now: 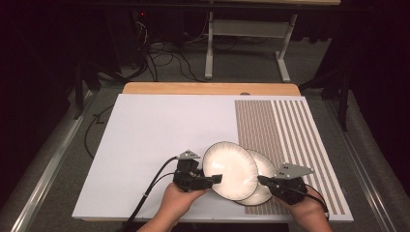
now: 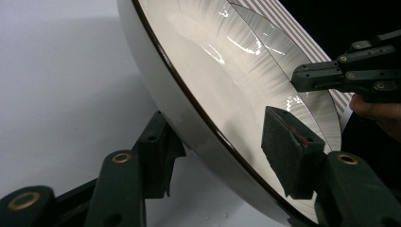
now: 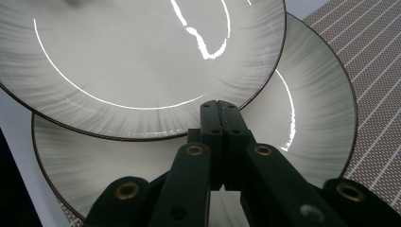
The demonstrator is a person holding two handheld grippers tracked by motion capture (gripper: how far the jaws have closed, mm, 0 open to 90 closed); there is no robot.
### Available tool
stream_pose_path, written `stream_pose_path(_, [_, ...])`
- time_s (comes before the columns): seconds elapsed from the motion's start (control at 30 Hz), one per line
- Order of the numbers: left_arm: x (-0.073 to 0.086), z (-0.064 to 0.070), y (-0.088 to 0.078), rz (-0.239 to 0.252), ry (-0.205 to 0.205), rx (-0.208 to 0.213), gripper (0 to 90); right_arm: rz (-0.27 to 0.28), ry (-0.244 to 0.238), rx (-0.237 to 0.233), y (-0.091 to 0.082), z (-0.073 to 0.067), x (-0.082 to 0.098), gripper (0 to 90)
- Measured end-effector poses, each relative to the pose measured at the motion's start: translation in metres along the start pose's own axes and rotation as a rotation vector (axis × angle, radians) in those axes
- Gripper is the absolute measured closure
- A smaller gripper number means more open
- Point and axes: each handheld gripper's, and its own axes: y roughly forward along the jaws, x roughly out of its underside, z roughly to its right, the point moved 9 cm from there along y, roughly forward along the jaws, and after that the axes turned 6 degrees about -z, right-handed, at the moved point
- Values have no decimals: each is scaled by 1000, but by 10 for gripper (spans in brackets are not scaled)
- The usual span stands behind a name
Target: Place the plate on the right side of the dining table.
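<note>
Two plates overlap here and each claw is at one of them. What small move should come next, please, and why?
Probably ease the left claw a little further right to centre its plate. It grips the rim of the upper white dark-rimmed ceramic plate, which is tilted and overlaps the lower matching plate only partly. The right claw, jaws together, seems to steady that lower plate on the striped mat.

My left gripper (image 1: 216,178) and right gripper (image 1: 262,180) are black with brass screws, grey three-cornered top plates and trailing black cables.
</note>
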Motion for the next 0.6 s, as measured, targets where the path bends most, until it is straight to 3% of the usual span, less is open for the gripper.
stream_pose_path(0.1, [0,0,-1,3,-16,1,488,2,4,1,0,-1,0,900])
stream_pose_path(0.27, [-1,-3,-3,21,-8,-25,580,17,12,8,-5,1,-1,900])
stream_pose_path(0.6, [-2,-4,-7,50,-48,17,646,43,13,13,-11,2,-3,900])
